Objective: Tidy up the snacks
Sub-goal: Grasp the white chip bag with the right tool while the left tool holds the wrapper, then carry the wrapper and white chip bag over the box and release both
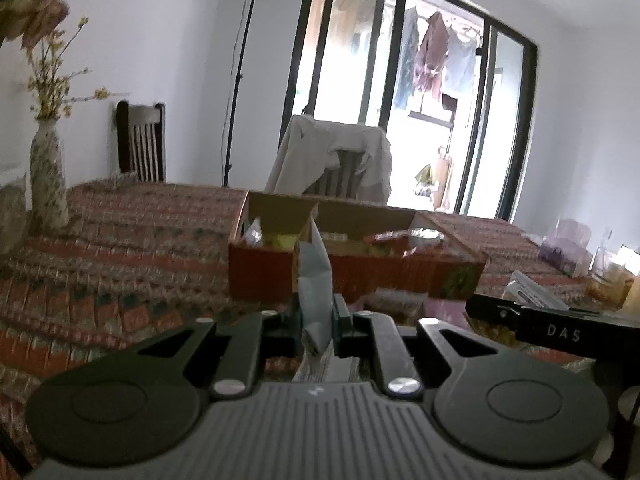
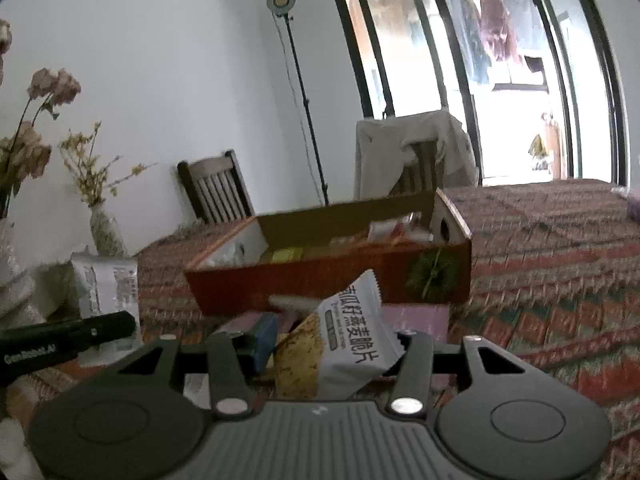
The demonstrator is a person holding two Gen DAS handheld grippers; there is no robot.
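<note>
Patterned cloth covers the table; the cardboard box far across it holds blurred snacks. Left gripper pinches a thin grey packet; right gripper clamps a white oat-crisp packet.

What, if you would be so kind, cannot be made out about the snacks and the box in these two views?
- Left wrist view: the grey packet in the left tongs is edge-on, so its print is hidden.
- Both views: the cardboard box hides most of its contents behind its near wall; what shows is blurred.
- Right wrist view: the white oat-crisp packet in the right tongs has its lower end behind the tool body.
</note>
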